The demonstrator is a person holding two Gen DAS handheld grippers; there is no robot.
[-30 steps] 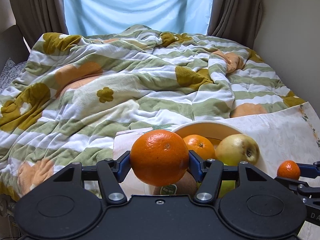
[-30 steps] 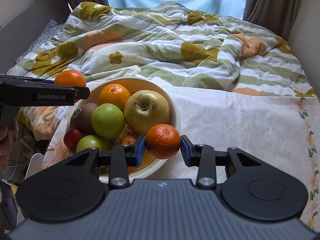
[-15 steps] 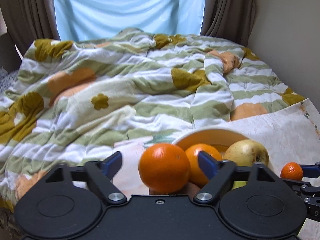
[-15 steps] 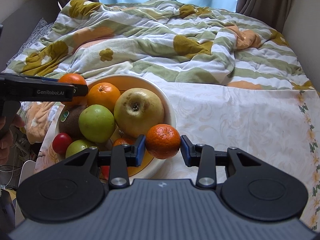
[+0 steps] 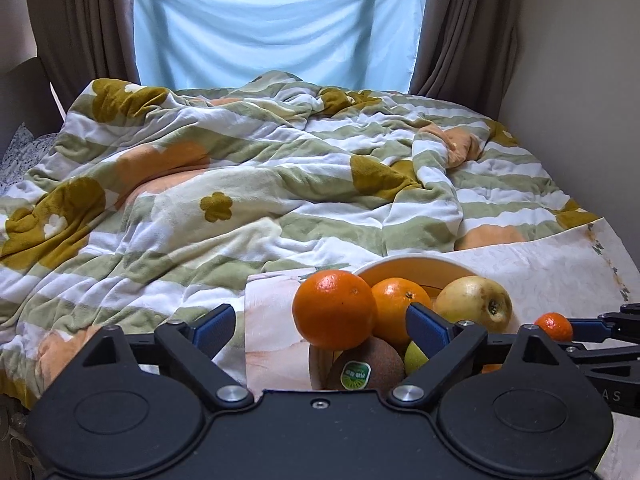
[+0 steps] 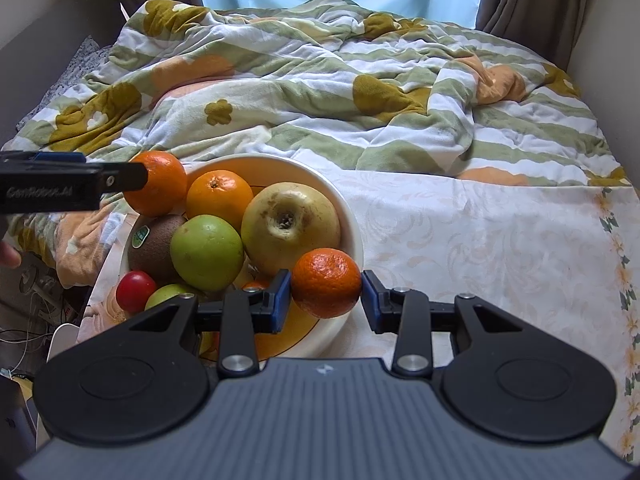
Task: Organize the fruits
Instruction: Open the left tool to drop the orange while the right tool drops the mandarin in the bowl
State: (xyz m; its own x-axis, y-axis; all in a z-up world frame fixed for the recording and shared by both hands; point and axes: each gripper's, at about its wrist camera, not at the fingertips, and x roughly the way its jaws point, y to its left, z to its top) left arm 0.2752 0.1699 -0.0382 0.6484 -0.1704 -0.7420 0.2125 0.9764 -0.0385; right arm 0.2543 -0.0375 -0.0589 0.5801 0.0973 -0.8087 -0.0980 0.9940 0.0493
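Observation:
A cream bowl (image 6: pixel 352 224) on the tablecloth holds a yellow apple (image 6: pixel 290 226), a green apple (image 6: pixel 207 252), an orange (image 6: pixel 219 194), a stickered kiwi (image 6: pixel 154 240) and a small red fruit (image 6: pixel 135 290). A large orange (image 5: pixel 334 308) rests on the kiwi at the bowl's left rim. My left gripper (image 5: pixel 318 326) straddles it with its jaws opening, and neither blue pad touches the fruit. My right gripper (image 6: pixel 325 300) is shut on a mandarin (image 6: pixel 326 282) just above the bowl's near right rim. In the left wrist view this mandarin (image 5: pixel 554 326) shows at the right edge.
A rumpled green, white and orange blanket (image 5: pixel 248 184) covers the bed behind the bowl. The pale floral tablecloth (image 6: pixel 500 248) spreads to the right. Curtains (image 5: pixel 460 28) and a wall close the back and right. A fingertip (image 6: pixel 8 254) shows at the left edge.
The left jaws spread wide and let go of the large orange, which now sits on the fruit pile. The left gripper drew back slightly. The right gripper kept its hold on the mandarin.

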